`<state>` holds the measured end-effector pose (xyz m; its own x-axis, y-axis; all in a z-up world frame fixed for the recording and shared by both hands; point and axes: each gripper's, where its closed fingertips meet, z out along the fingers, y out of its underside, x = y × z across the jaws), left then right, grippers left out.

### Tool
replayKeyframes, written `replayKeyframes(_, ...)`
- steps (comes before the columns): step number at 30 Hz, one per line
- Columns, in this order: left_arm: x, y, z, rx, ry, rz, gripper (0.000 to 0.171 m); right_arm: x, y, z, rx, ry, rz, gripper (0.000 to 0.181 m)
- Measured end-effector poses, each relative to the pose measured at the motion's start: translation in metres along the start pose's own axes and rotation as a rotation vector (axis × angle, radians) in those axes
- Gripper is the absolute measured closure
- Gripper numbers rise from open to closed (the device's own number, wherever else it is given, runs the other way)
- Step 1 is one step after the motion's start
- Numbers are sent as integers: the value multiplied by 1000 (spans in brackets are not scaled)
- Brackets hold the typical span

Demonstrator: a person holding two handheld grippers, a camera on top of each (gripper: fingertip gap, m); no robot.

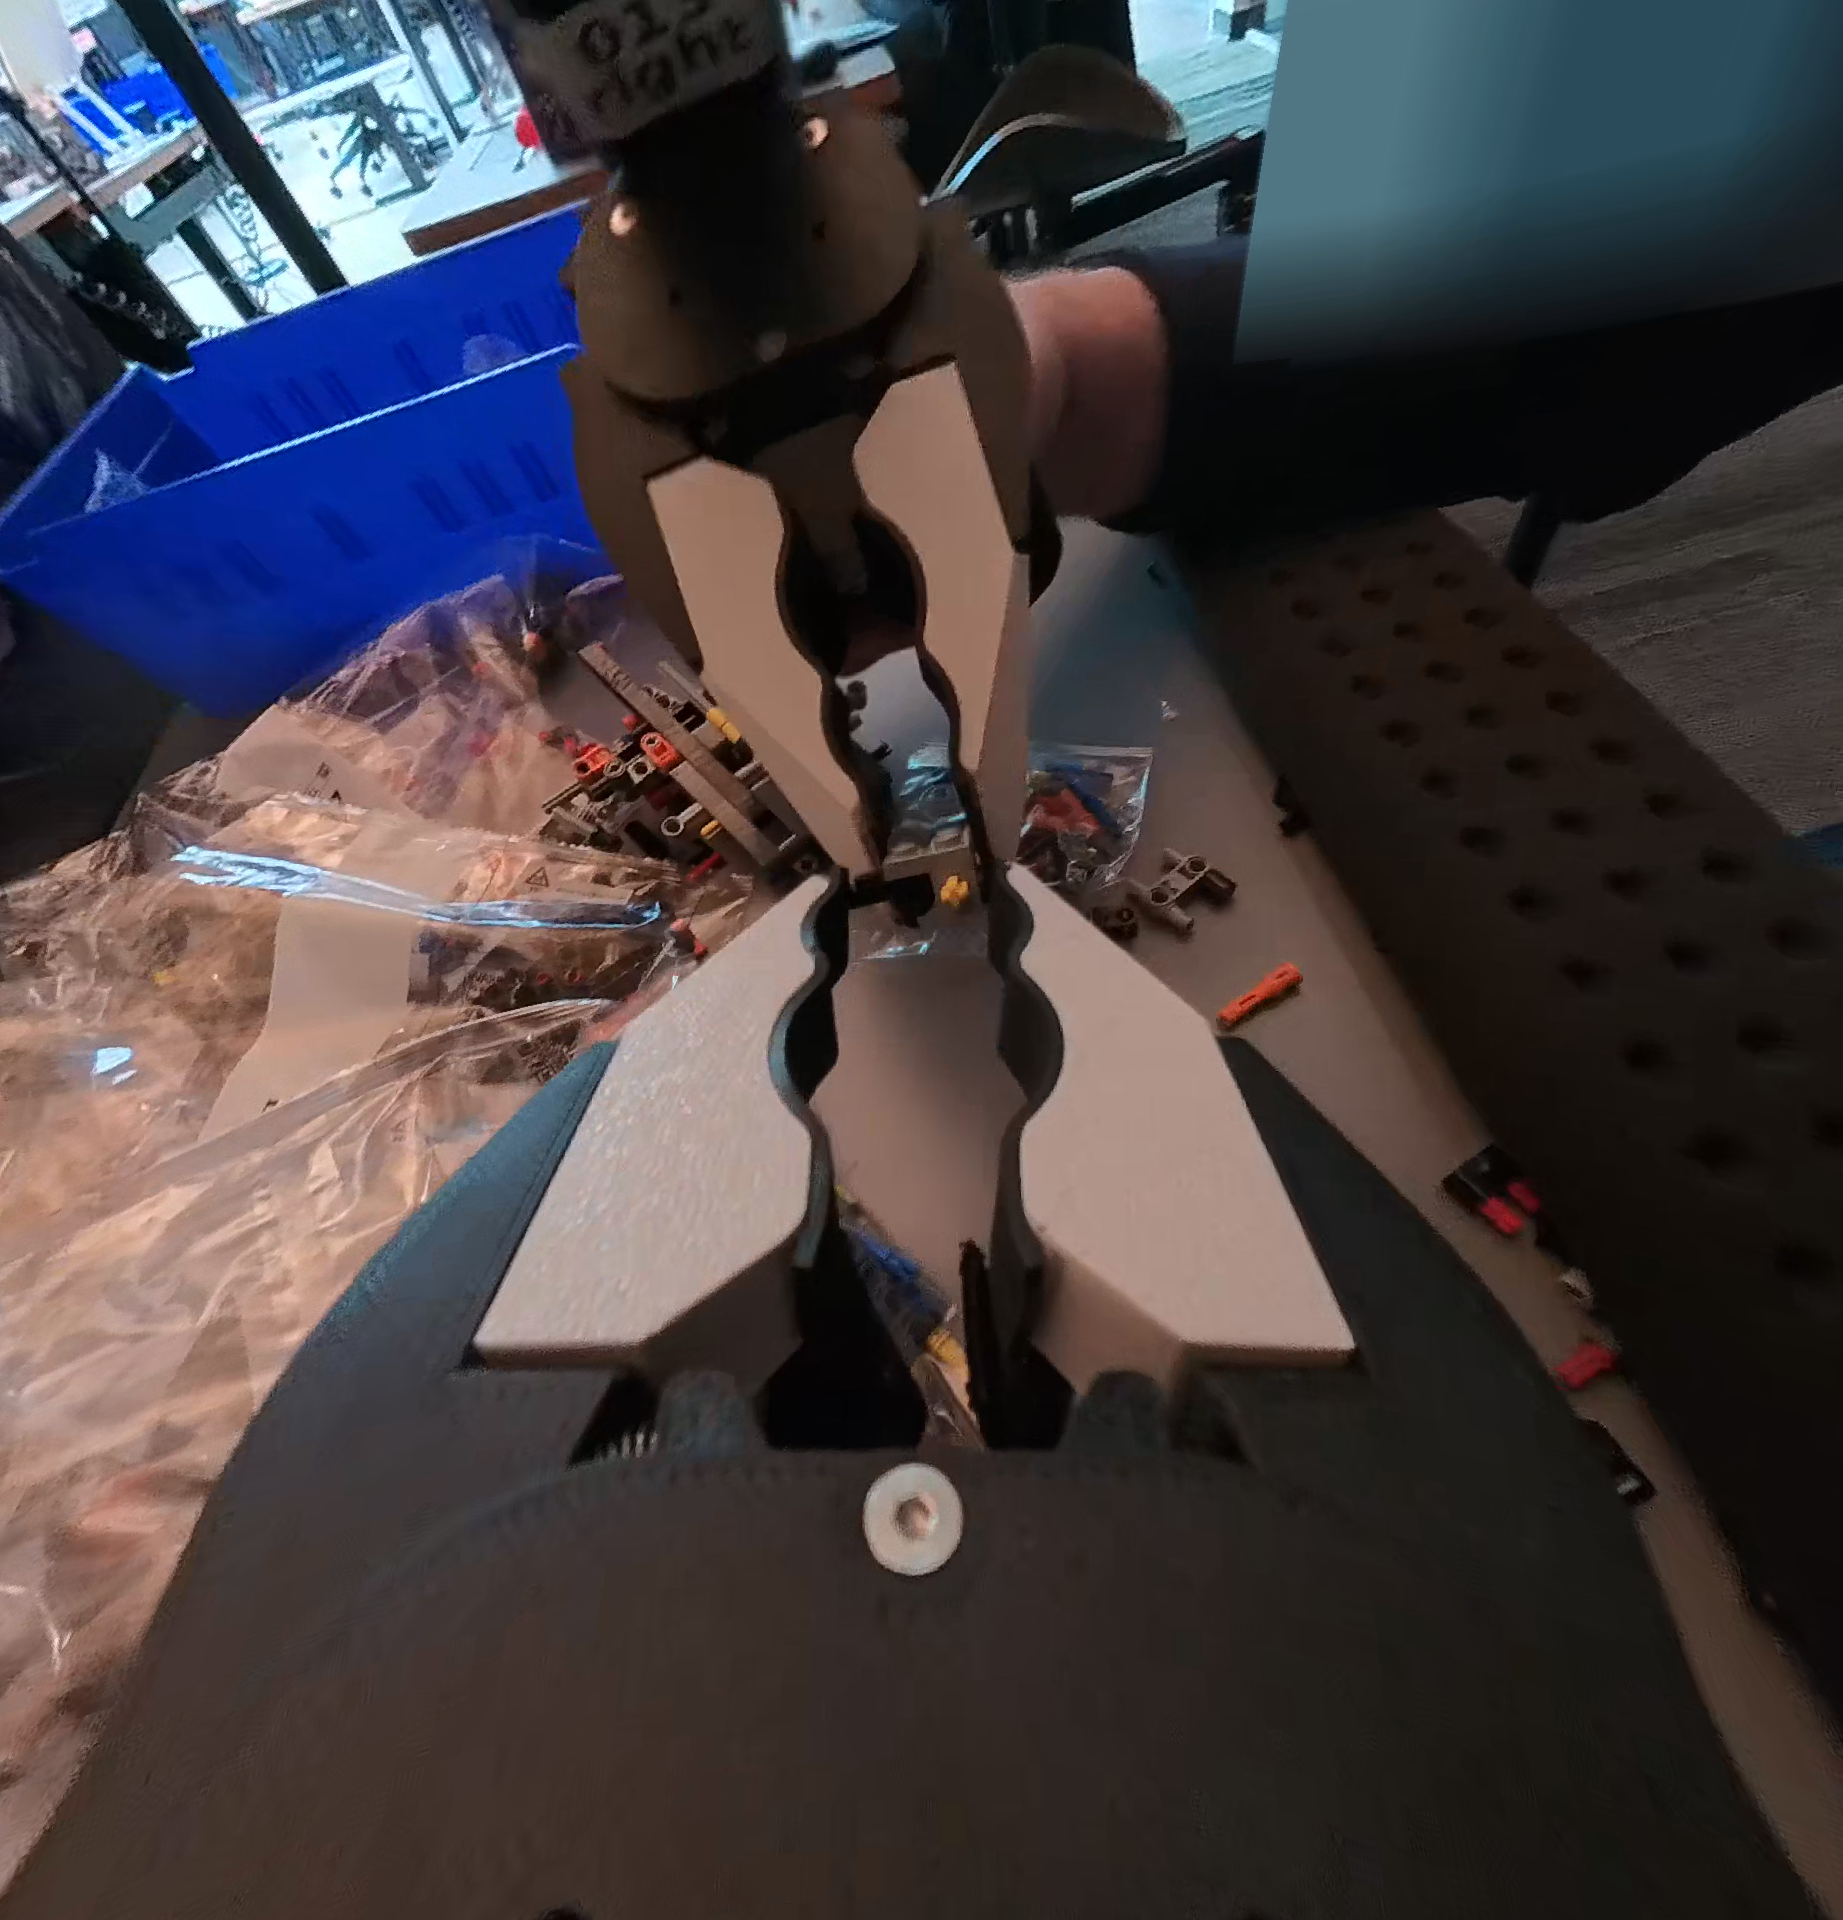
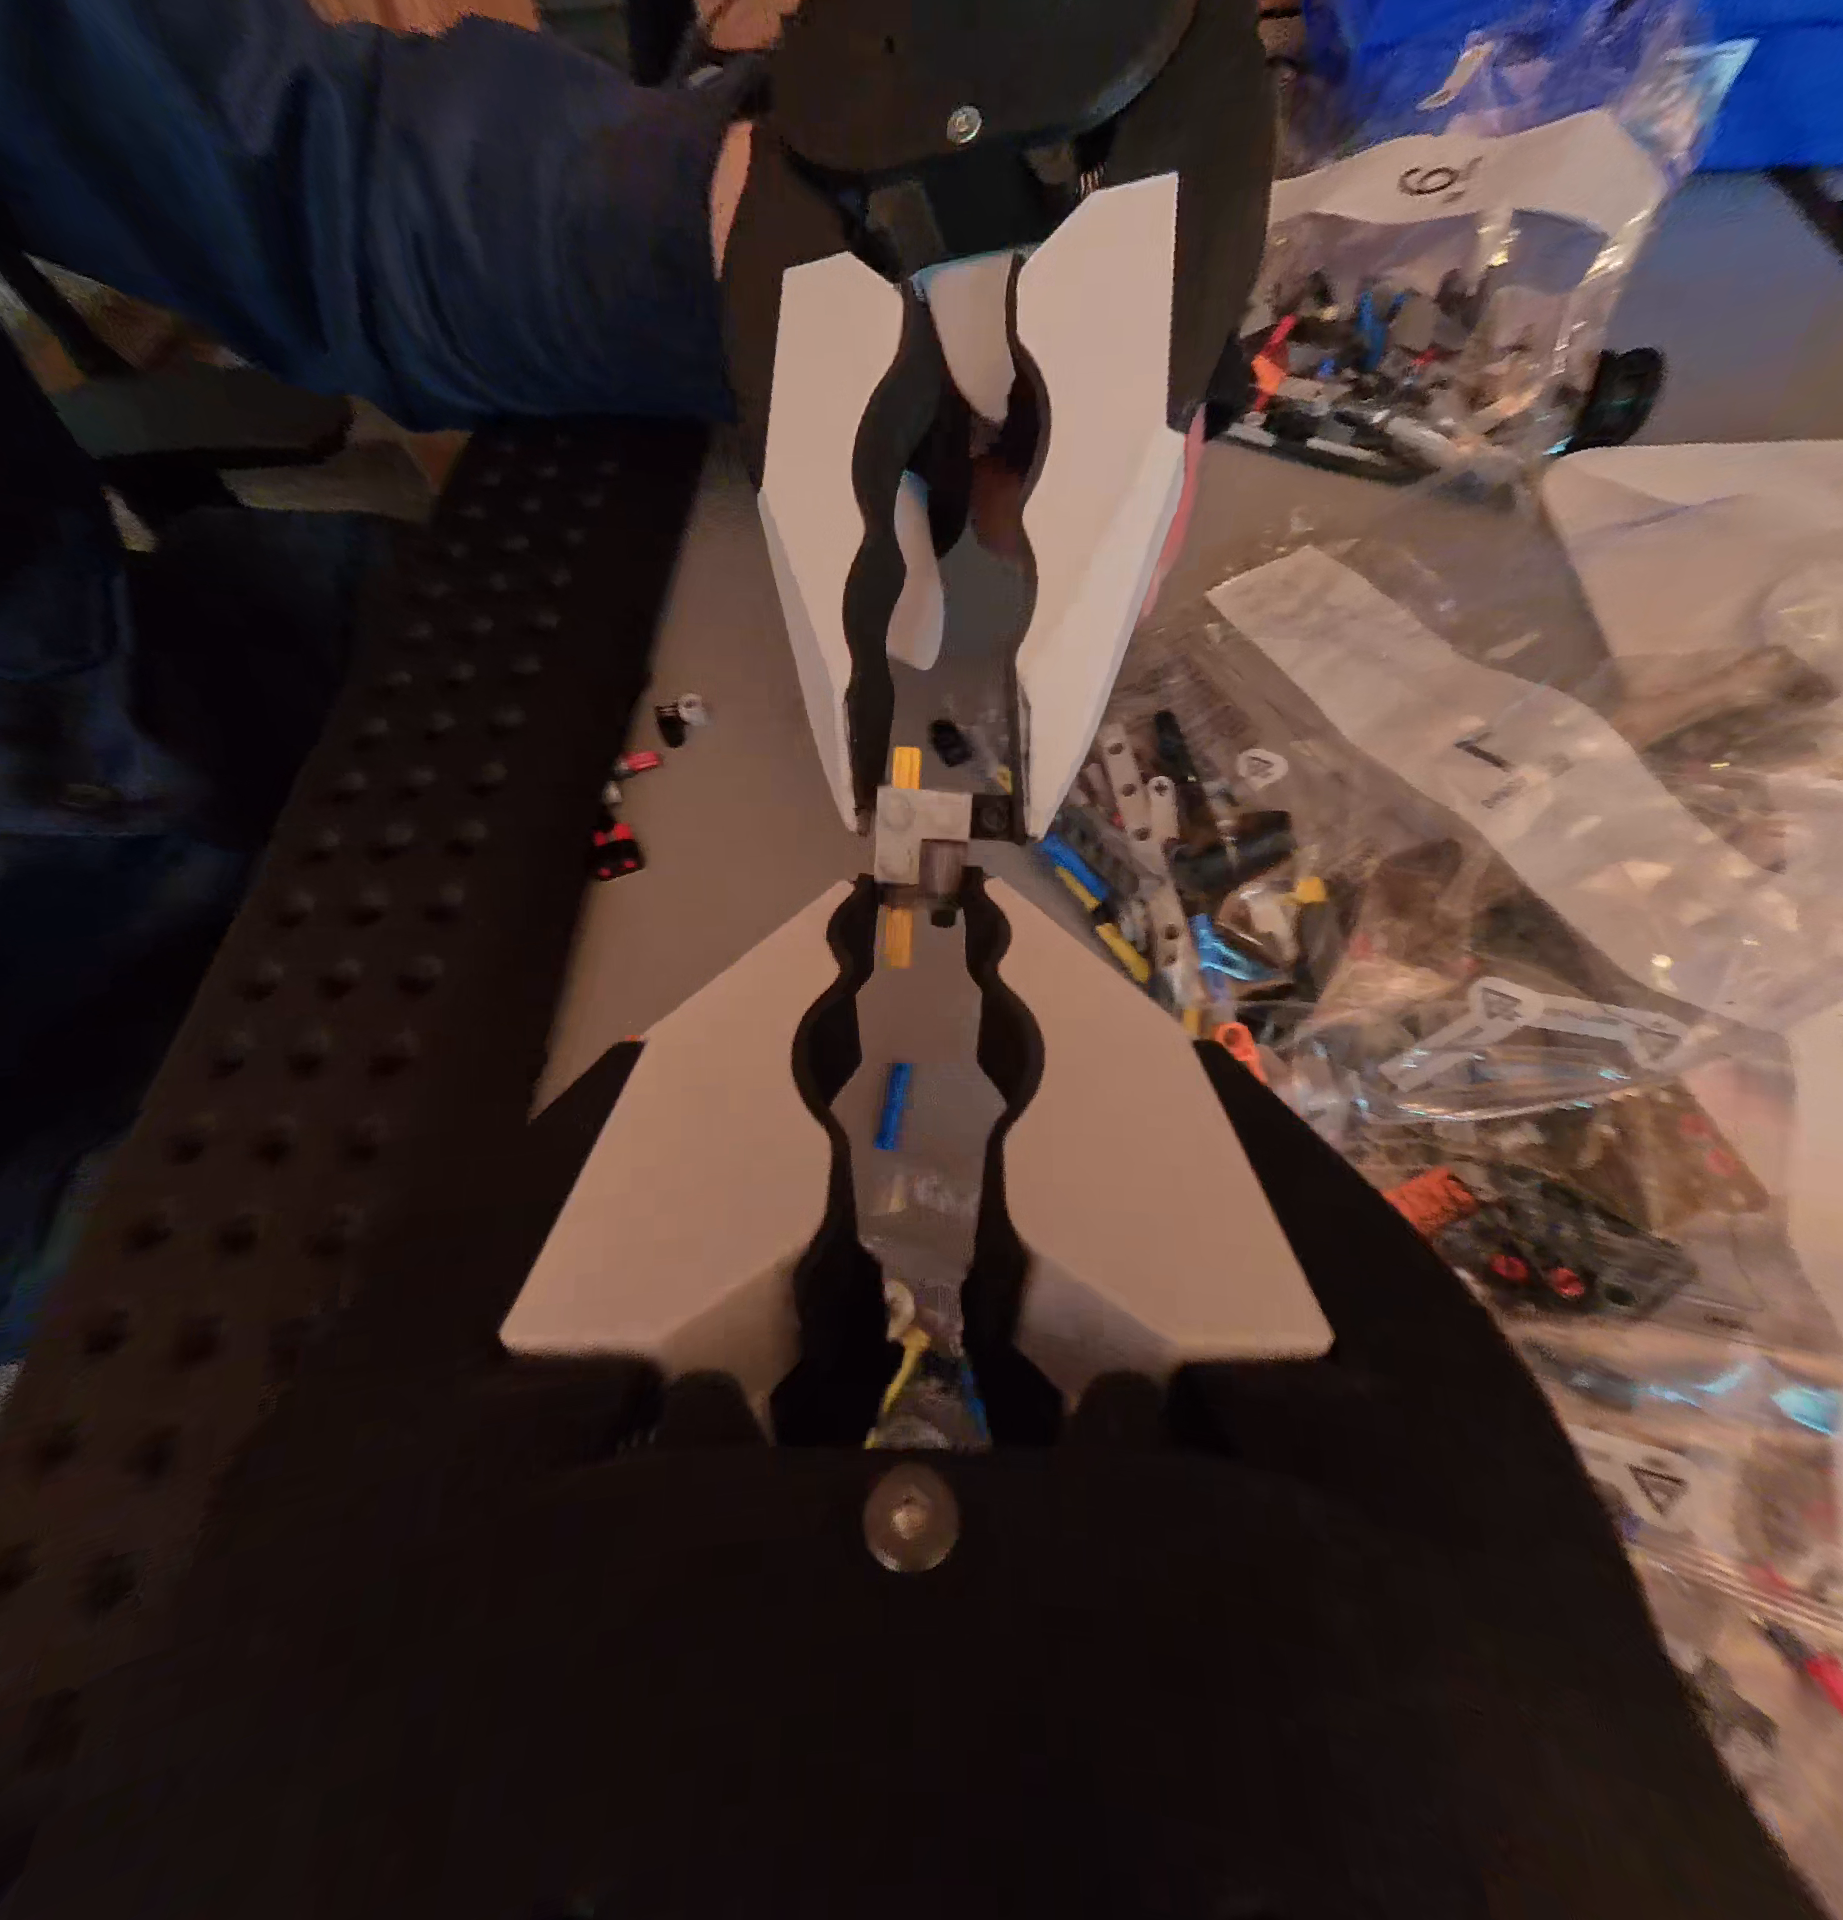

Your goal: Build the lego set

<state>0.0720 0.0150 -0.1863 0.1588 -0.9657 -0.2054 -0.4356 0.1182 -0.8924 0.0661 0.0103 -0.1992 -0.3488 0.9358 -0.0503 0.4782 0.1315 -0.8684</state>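
1. Over the grey worktop (image 1: 1104, 665), left wrist view: left gripper (image 1: 922, 883) meets the right gripper (image 1: 927, 857) tip to tip. The left fingers (image 1: 709, 1122) stand partly apart; what sits at their tips is dark and hard to make out. Clear plastic bags (image 1: 221, 1039) lie to the left, a half-built grey lego frame (image 1: 678, 779) behind, and blue bins (image 1: 304, 488) beyond. An orange pin (image 1: 1260, 994) lies loose.
2. Right wrist view: the right gripper (image 2: 917, 883) has its narrow-set fingers (image 2: 1104, 1143) on a small grey lego piece (image 2: 922, 836) with a yellow pin (image 2: 901, 935) through it; the left gripper (image 2: 938, 821) grips the same piece from the far side. Bags of parts (image 2: 1416, 935) are blurred. A blue sleeve (image 2: 377, 208) is cut off at the edge.
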Motion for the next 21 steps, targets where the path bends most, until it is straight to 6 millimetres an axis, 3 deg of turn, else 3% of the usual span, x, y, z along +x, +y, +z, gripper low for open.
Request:
replayKeyframes(9, -7, 12, 4, -54, -21, -44, 147, 10, 0, -1, -46, 138, -101, 167)
replayKeyframes(21, -10, 13, 4, -51, -28, -80, 147, 13, 2, 0, -40, 124, -48, 168)
